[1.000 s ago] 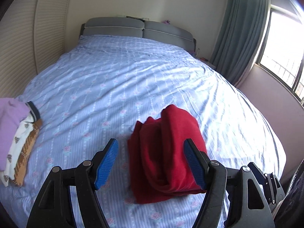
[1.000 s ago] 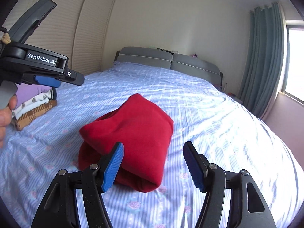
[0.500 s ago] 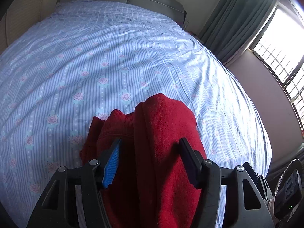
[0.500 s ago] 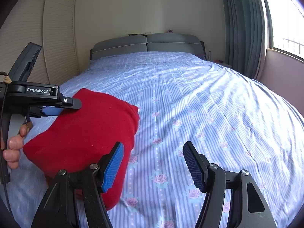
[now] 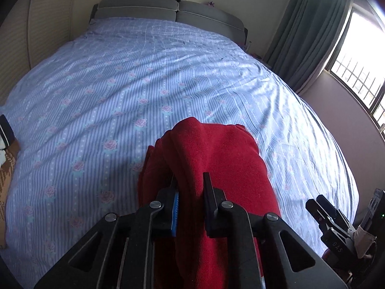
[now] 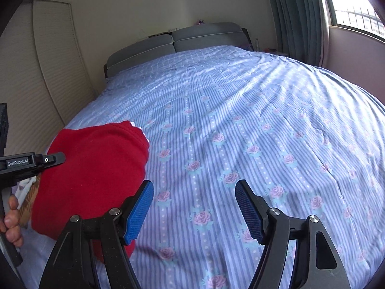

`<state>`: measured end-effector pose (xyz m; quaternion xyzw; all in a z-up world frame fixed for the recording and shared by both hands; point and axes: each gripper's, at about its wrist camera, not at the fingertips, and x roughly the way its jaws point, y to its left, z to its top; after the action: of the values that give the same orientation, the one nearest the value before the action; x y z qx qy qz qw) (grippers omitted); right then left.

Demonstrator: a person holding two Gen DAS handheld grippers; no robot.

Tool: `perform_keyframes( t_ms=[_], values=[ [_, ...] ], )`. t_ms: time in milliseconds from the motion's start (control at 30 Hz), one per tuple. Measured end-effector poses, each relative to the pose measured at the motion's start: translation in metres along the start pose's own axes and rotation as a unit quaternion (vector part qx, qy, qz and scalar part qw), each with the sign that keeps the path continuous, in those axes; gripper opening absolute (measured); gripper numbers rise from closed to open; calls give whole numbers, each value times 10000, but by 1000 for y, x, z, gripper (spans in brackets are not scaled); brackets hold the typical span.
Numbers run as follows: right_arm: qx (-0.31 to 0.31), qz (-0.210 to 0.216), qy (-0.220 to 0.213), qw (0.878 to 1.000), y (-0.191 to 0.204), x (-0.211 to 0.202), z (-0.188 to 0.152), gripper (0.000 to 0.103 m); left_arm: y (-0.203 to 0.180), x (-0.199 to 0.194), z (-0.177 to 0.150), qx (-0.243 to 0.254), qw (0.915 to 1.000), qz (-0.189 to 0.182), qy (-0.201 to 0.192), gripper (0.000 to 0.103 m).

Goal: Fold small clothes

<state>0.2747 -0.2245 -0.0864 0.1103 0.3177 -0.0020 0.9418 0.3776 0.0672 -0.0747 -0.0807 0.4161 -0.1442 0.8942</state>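
**Left gripper pinching the red garment**

Through the left wrist camera I see my left gripper [image 5: 190,187] clamped on a fold of the folded red garment [image 5: 216,159], which sits over the blue flowered bedsheet [image 5: 120,84]. A patterned piece of clothing [image 5: 6,163] shows at the left edge.

Through the right wrist camera, my right gripper [image 6: 194,208] is spread wide with nothing in it, over the bedsheet [image 6: 264,120]. The garment [image 6: 96,168] is at the left, beside my left hand [image 6: 10,219].
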Motion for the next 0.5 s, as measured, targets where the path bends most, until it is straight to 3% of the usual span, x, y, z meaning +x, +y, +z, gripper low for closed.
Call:
perform_keyframes(
  t_ms=[300, 500],
  values=[
    [-418, 390, -57, 9983, 42, -8, -3, 74, 24, 45, -23, -297, 9991, 105, 289, 17],
    [-742, 606, 186, 9952, 63, 7, -19, 74, 21, 55, -27, -108, 9995, 178, 227, 18]
  ],
)
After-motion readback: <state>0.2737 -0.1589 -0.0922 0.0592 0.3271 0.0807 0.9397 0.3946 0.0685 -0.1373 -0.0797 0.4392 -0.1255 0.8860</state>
